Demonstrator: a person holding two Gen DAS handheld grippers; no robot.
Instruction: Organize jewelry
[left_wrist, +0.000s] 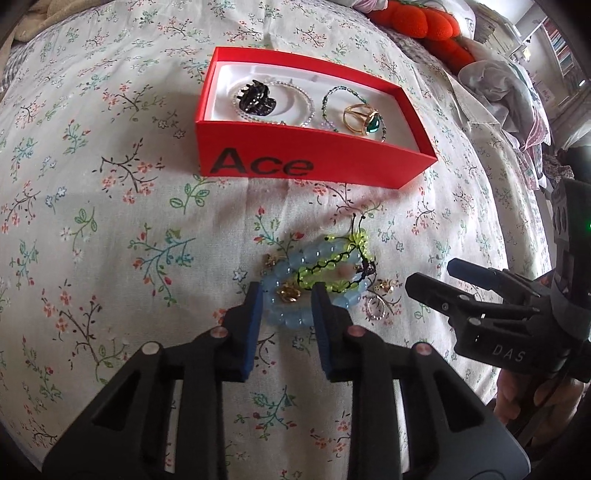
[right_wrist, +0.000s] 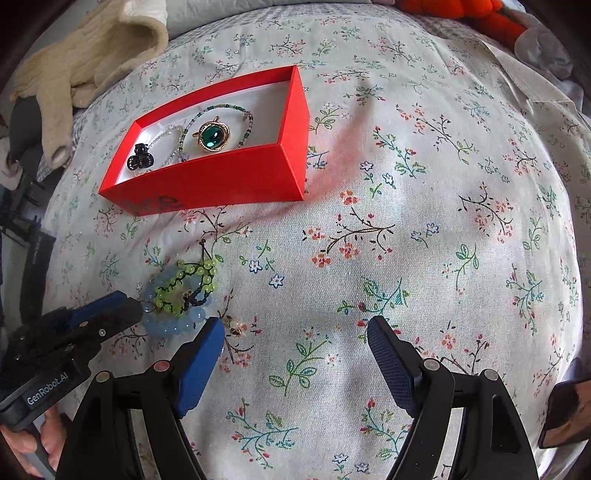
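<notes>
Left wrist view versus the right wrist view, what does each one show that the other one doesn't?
Only the left wrist view shows the "Ace" lettering clearly and a small silver ring beside the bracelets.

Only the right wrist view shows the cream knit garment behind the box and the right claw wide open over bare floral cloth.

Both show the red box holding the green-stone ring, black hair clip and beaded strands, plus the blue bead bracelet under the yellow-green bracelet, with the left claw open around the blue one.
</notes>
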